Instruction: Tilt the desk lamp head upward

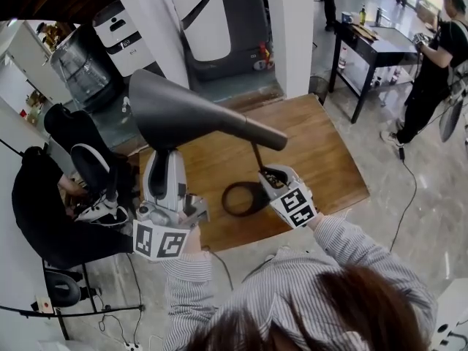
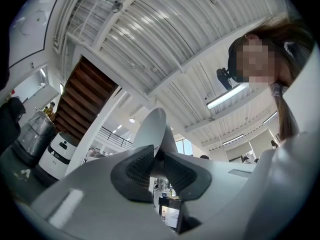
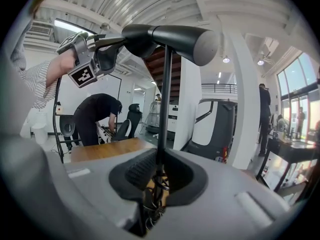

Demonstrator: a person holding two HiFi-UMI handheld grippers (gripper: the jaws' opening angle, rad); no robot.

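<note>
A dark desk lamp stands on the wooden table (image 1: 322, 159). It has a cone-shaped head (image 1: 183, 115), a thin pole (image 1: 256, 156) and a ring base (image 1: 245, 198). My left gripper (image 1: 162, 156) reaches up from below and is shut on the thin rim of the lamp head (image 2: 152, 129), which passes between its pads (image 2: 135, 166). My right gripper (image 1: 265, 172) is shut on the pole (image 3: 164, 99) low down, just above the base. From the right gripper view the lamp head (image 3: 170, 36) stretches overhead, with the left gripper (image 3: 92, 59) at its wide end.
A person in black (image 1: 44, 203) bends over beside an office chair (image 1: 88, 159) to the table's left. A white pillar (image 1: 289, 28) and a dark machine (image 1: 219, 28) stand behind the table. At far right are a black side table (image 1: 373, 46) and another person (image 1: 431, 72).
</note>
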